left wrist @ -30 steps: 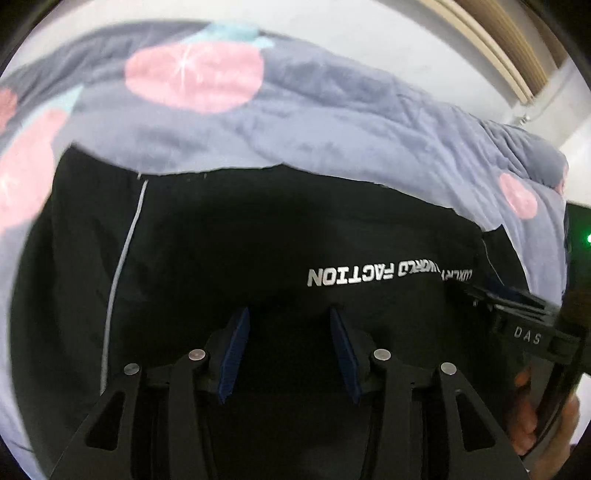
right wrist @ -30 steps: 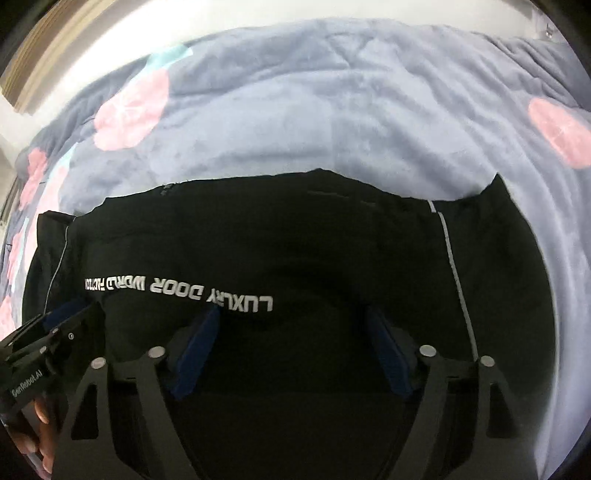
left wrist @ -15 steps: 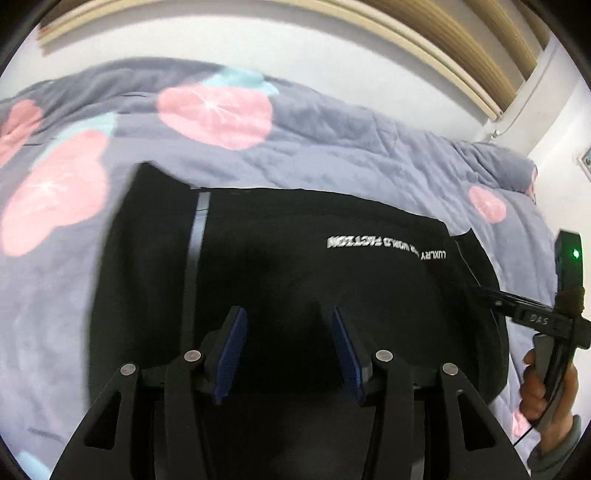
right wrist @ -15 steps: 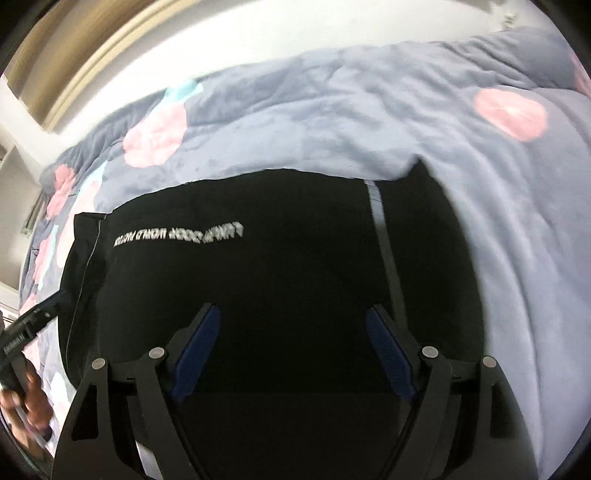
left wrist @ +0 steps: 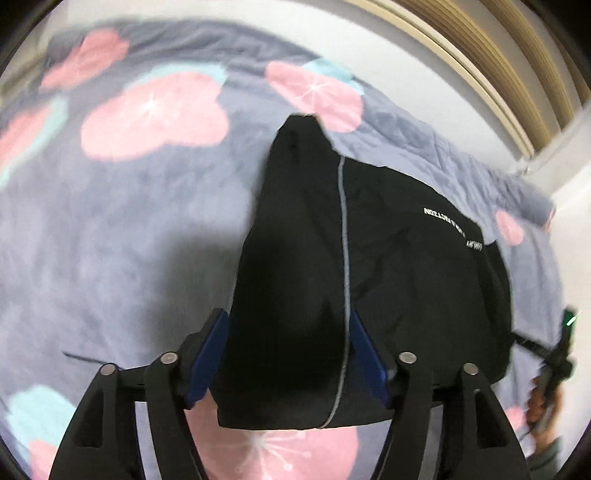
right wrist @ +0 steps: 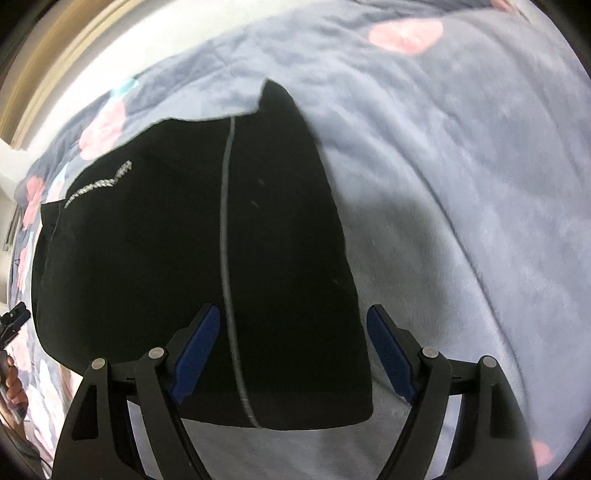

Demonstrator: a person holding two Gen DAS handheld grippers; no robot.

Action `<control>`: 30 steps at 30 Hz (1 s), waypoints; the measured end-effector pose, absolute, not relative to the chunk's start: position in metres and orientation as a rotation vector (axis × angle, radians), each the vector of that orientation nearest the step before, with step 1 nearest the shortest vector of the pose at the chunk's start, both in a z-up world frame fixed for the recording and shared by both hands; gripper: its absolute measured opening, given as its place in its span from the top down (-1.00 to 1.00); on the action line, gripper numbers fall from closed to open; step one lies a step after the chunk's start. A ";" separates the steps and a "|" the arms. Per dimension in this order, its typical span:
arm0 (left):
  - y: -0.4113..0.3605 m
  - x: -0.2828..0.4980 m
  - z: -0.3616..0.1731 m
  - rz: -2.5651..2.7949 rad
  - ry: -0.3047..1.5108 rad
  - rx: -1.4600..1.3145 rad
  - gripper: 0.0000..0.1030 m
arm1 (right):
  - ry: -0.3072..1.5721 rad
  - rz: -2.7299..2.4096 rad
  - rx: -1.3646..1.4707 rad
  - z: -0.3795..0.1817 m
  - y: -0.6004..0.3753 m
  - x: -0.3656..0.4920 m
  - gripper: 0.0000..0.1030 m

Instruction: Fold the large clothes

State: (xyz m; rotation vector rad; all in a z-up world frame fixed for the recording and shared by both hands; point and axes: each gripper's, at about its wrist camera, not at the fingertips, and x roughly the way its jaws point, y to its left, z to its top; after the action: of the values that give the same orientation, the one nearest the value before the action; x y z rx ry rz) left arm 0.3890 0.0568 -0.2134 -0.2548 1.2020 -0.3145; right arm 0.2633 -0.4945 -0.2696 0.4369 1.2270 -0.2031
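Both grippers had drawn back toward the near edge of the folded black garment (left wrist: 369, 258) since a second earlier, when each hung over its middle with the white lettering close ahead; that lettering (left wrist: 452, 225) now sat far off toward the garment's far side.

Nearest the lens in the left wrist view, the left gripper (left wrist: 290, 354) stood with its jaws spread, having just been opening, and the garment's near corner lay in the gap between its blue pads (left wrist: 207, 358); the cloth filled that gap, though motion blur left it unclear whether the pads touched the fabric at all. A thin grey stripe (left wrist: 345, 266) ran up the cloth from the hem beside the right-hand pad.

In the right wrist view the right gripper (right wrist: 293, 354) hung with its jaws wide apart over the opposite near corner, one pad above the cloth and the other above the bedding just past the garment's edge.

Beyond the tools, the garment lay flat on a grey-blue blanket (right wrist: 461, 184) printed with pink and teal shapes. At the edge of each view the person's other hand (left wrist: 543, 402) appeared, wrapped around the handle of the other tool. A white wall (left wrist: 332, 33) and a wooden frame (left wrist: 498, 66) rose behind the bed.
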 end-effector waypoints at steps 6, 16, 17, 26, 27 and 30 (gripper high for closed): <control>0.067 0.401 -0.246 -0.319 1.250 -0.351 -0.37 | 1.195 -0.167 0.526 -0.275 -0.505 0.267 -0.64; 0.052 0.424 -0.287 -0.435 1.359 -0.427 -0.51 | 1.227 -0.059 0.637 -0.305 -0.514 0.285 -0.92; 0.052 0.426 -0.289 -0.441 1.367 -0.431 -0.53 | 1.236 -0.038 0.665 -0.311 -0.516 0.288 -0.97; 0.061 0.440 -0.314 -0.490 1.413 -0.520 -0.77 | 1.244 0.123 0.913 -0.356 -0.524 0.309 -1.00; 0.061 0.442 -0.317 -0.493 1.419 -0.534 -0.79 | 1.243 0.128 0.921 -0.357 -0.524 0.311 -1.00; 0.061 0.444 -0.322 -0.494 1.425 -0.558 -0.87 | 1.241 0.145 0.930 -0.359 -0.520 0.314 -1.00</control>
State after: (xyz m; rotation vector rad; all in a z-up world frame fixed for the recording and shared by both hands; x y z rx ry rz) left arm 0.4442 0.0609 -0.3218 -0.5579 1.4252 -0.4936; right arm 0.3144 -0.5201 -0.3589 0.9299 1.2407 0.1453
